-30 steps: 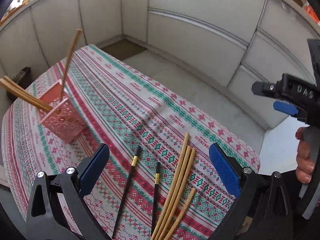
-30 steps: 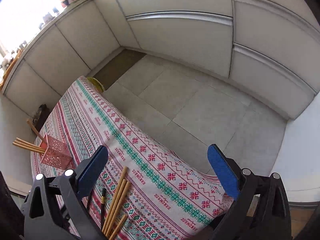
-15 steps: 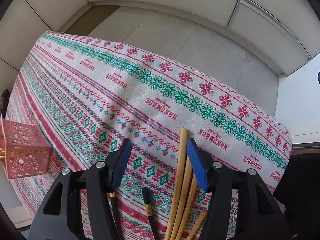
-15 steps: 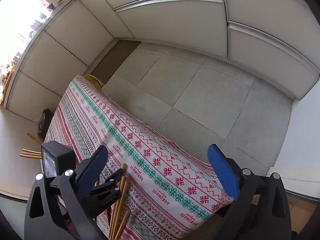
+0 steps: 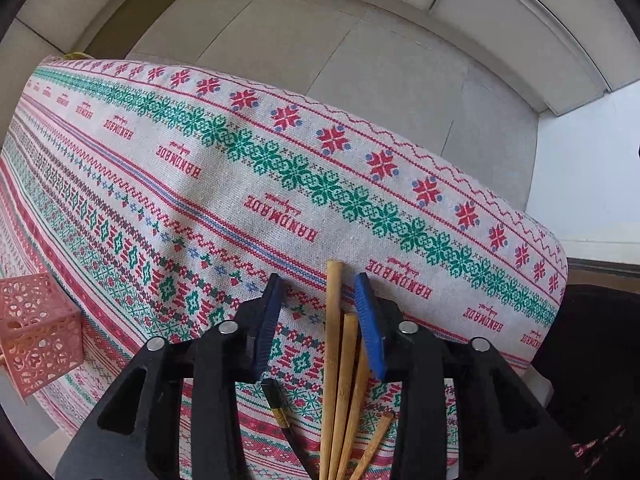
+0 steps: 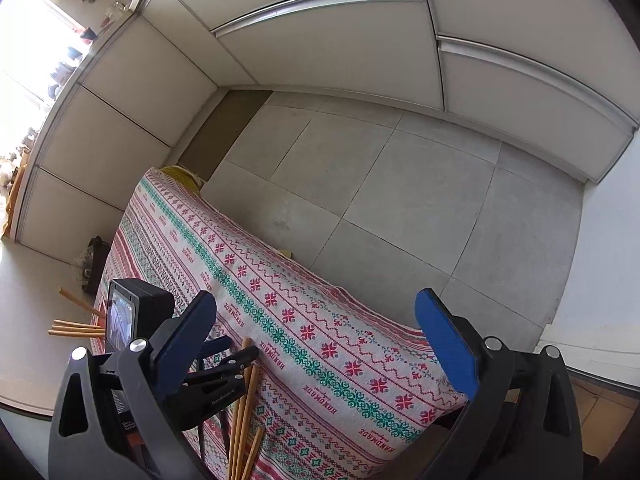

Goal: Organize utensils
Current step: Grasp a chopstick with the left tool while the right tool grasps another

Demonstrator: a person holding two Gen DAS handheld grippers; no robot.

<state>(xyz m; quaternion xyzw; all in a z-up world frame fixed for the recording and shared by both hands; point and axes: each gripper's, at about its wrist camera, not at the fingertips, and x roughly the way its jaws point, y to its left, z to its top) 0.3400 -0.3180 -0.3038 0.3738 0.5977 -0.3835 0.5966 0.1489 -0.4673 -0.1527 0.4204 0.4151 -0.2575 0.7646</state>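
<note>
Between the left gripper's (image 5: 319,300) jaws: bamboo chopsticks (image 5: 333,344).

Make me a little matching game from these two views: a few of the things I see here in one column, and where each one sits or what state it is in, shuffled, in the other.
Things:
1. left gripper
2. right gripper
3. pink basket
4. black chopstick

States:
a. fingers wide apart, nothing between them
b. lying flat on the patterned cloth, gold band near its tip
c. fingers down around the bamboo chopsticks, not yet shut
d. standing at the left edge of the table, chopsticks already in it

Pairs: 1-c, 2-a, 3-d, 4-b
</note>
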